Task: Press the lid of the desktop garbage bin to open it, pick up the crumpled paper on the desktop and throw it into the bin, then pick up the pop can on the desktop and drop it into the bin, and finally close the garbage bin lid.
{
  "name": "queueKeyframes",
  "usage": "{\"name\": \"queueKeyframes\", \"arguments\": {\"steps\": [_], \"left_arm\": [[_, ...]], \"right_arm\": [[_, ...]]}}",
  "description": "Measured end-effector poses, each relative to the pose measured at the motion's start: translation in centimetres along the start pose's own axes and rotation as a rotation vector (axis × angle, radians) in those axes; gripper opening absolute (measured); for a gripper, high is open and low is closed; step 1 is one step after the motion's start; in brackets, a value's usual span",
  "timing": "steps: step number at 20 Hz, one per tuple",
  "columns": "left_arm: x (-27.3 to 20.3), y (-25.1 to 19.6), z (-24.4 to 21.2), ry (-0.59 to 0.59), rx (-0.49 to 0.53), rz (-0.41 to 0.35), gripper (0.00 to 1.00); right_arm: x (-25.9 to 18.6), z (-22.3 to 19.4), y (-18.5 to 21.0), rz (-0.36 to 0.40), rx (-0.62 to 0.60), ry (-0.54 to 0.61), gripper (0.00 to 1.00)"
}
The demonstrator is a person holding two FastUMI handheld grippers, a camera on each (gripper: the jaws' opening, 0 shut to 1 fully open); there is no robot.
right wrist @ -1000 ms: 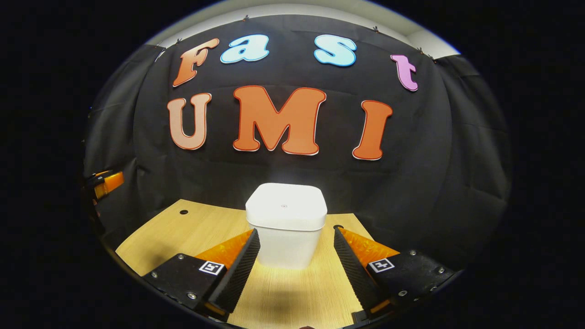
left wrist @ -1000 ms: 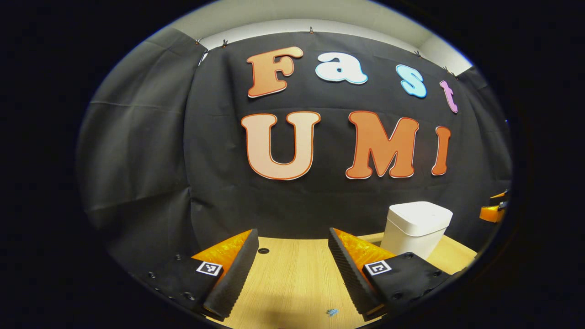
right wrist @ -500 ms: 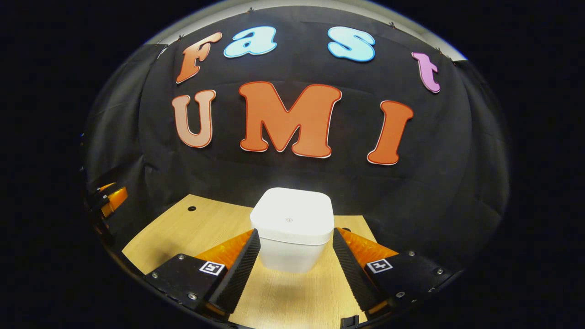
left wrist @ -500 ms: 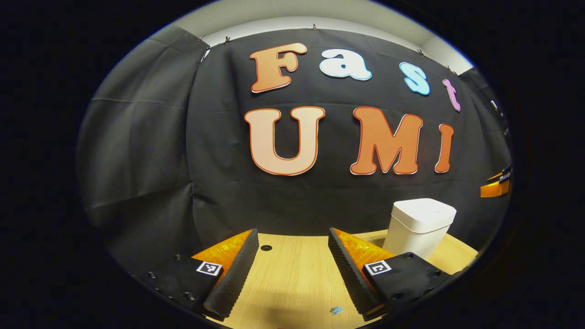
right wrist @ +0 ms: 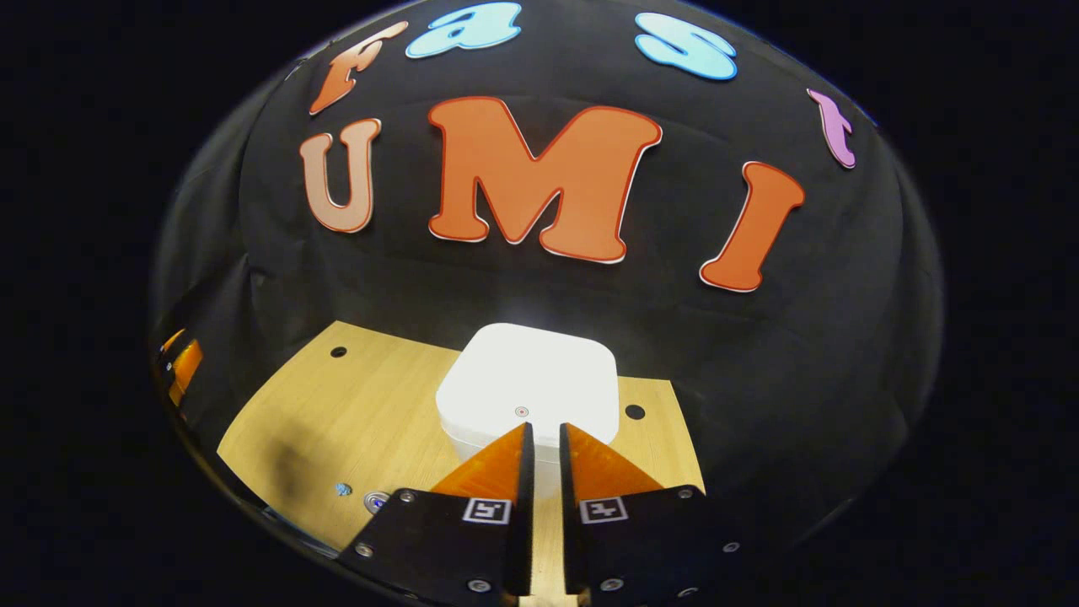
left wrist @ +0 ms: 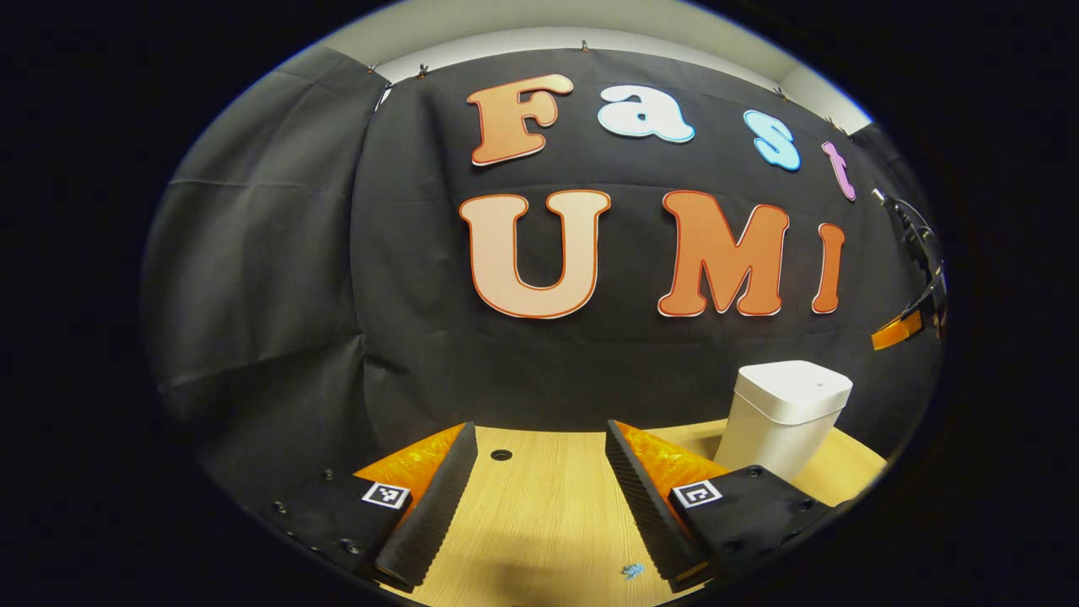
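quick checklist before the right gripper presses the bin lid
1. Lid closed on the bin: ok.
2. Right gripper fingers nearly together for a press: ok.
3. Its tips above the lid's near edge, by the small mark: ok.
4. Tips touching the lid: cannot tell.
5. Left gripper open, off to the bin's side over the table, out of the way: ok.
6. Room behind the bin for the lid to swing: cannot tell.

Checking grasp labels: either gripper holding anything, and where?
Nothing held. Left gripper open over the table; right gripper nearly closed, empty, above the bin lid.
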State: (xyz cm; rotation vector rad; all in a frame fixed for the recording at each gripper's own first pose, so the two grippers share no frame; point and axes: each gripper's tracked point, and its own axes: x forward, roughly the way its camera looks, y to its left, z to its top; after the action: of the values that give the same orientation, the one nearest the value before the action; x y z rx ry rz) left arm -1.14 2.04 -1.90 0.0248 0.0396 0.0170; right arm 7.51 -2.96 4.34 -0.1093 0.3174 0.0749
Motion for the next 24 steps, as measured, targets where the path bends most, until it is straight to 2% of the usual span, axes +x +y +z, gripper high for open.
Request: {"name": "queueKeyframes", "arguments": {"steps": [4,8,15,24], "left_arm": [[0.4,0.6,-0.4,0.008,0.014,0.007,0.97],[0.9,1.4,-1.0,0.025,0.001,0.015,0.97],[1.9,2.7,-1.8,0.045,-0.002,0.027,0.97],[2.0,4.1,-2.4,0.065,0.011,0.037,0.97]], "right_arm": [[3.0,0.0,1.3,0.06,0.042,0.069,0.01],[5.7,0.2,2.0,0.068,0.02,0.118,0.01],[9.5,-1.0,2.6,0.085,0.051,0.226,0.01],[10.9,-2.8,2.8,0.111,0.089,0.294,0.01]]}}
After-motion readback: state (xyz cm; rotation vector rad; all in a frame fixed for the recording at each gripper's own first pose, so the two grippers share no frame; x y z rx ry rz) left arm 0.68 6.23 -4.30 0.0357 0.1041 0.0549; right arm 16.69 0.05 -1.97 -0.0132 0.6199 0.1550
